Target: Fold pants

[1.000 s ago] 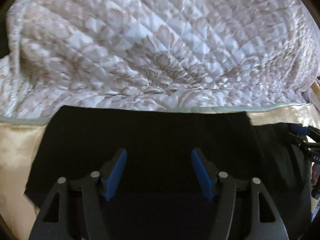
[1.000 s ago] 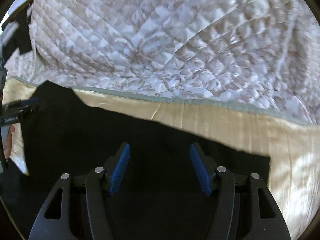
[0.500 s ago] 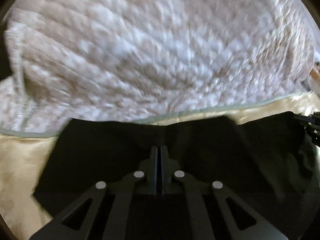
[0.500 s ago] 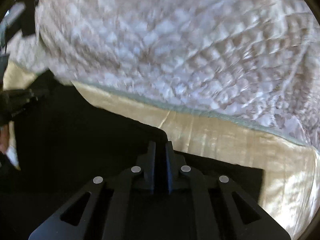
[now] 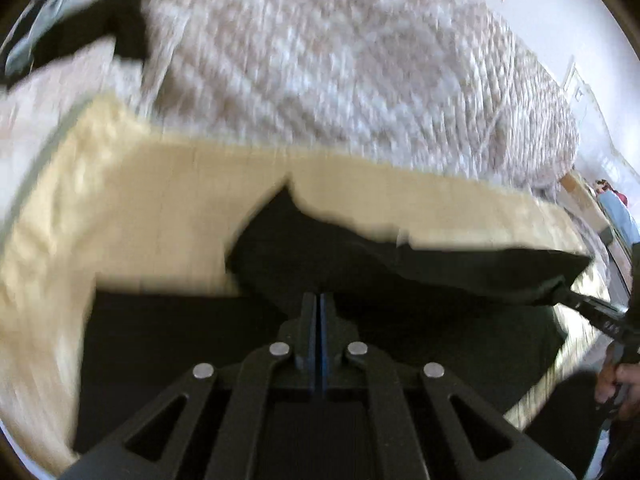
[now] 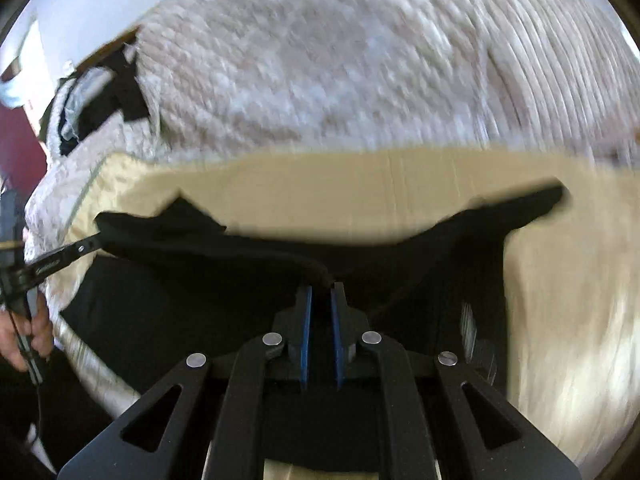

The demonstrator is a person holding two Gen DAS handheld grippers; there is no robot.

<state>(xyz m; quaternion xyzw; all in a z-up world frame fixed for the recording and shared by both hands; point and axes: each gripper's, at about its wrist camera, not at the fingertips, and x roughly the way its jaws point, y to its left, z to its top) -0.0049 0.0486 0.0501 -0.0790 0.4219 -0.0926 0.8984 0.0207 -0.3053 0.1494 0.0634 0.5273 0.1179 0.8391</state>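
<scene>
Both tongs are clenched on the black pants point(image 5: 400, 256) and I'm holding the near edge up off the bed.

Left gripper point(image 5: 319, 300): jaws pressed together, blue pads meeting with almost no gap, cloth pinched at the tips. The raised fold runs off to its right as a sagging band, ending at the right gripper point(image 5: 576, 300), seen at the frame edge with my hand point(image 5: 616, 380) on its handle. Below and to the left of the tips, the rest of the pants lies flat.

Right gripper point(image 6: 319, 292): jaws nearly together, a thick rolled edge of the pants point(image 6: 400, 256) caught between the pads (narrow slit left open behind the cloth). From its tips the edge stretches left to the left gripper point(image 6: 92, 244); one corner of the fabric sticks out ahead and to the right.

Just beyond both tongs is the cream satin sheet point(image 5: 160, 220), the pants resting on it. Further ahead, a bulky quilted floral comforter point(image 5: 340, 60) is heaped up. Both views are motion-blurred, so fine detail is unreadable.
</scene>
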